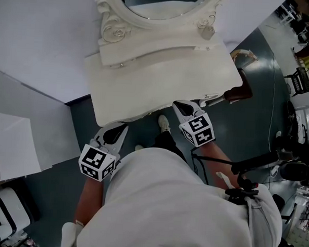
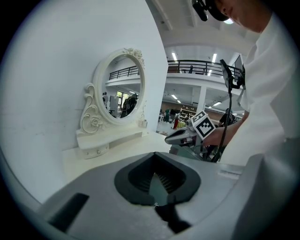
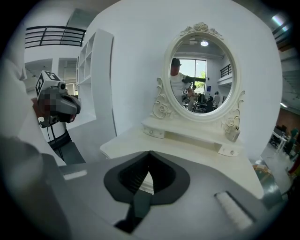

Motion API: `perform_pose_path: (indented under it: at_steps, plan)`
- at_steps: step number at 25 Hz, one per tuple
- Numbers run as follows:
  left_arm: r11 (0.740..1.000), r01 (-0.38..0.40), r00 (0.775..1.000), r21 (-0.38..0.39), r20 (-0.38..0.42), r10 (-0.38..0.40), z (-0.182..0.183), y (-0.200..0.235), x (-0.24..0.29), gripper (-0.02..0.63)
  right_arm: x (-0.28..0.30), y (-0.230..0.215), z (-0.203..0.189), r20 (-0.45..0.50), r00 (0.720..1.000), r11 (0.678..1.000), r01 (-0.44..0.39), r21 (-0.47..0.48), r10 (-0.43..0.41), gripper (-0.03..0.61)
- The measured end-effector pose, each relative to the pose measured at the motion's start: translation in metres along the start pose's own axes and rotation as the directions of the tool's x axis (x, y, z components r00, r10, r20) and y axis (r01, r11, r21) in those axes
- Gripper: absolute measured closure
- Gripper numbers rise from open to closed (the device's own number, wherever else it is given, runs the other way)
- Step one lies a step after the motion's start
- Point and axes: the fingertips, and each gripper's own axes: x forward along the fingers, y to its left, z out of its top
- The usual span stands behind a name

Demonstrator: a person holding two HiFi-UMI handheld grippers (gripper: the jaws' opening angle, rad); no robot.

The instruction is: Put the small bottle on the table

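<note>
The small bottle stands on the raised shelf of the white dressing table, at the right foot of the oval mirror. The right gripper view shows the bottle far ahead, to the right. My left gripper and right gripper hover at the table's near edge, both well short of the bottle. In the left gripper view the left gripper has its jaws together with nothing held. Likewise the right gripper is shut and empty.
The table's flat top in front of the shelf is bare. A white wall stands behind the mirror. A chair sits at the table's right side. A white shelving unit stands to the left, with equipment and cables on the floor to the right.
</note>
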Motion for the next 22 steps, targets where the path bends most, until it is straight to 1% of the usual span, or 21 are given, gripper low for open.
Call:
perform_pose_path:
  at_steps: [4, 11, 16, 22]
  plan:
    - [1.0, -0.002, 1.0, 0.003, 0.008, 0.002, -0.006, -0.003, -0.01, 0.611, -0.004, 0.021, 0.003, 0.007, 1.0, 1.0, -0.022, -0.02, 0.023, 0.578]
    - [1.0, -0.014, 1.0, -0.007, 0.01, 0.014, -0.009, -0.003, -0.017, 0.611, -0.001, 0.04, 0.011, 0.02, 0.998, 0.997, -0.063, -0.038, 0.063, 0.578]
    - [1.0, -0.019, 1.0, -0.011, 0.008, 0.019, -0.01, -0.003, -0.021, 0.611, 0.001, 0.049, 0.014, 0.019, 0.996, 0.995, -0.084, -0.05, 0.085, 0.578]
    - [1.0, -0.016, 1.0, -0.012, 0.006, 0.016, -0.012, -0.006, -0.021, 0.611, -0.002, 0.052, 0.015, 0.021, 0.996, 0.994, -0.085, -0.064, 0.086, 0.578]
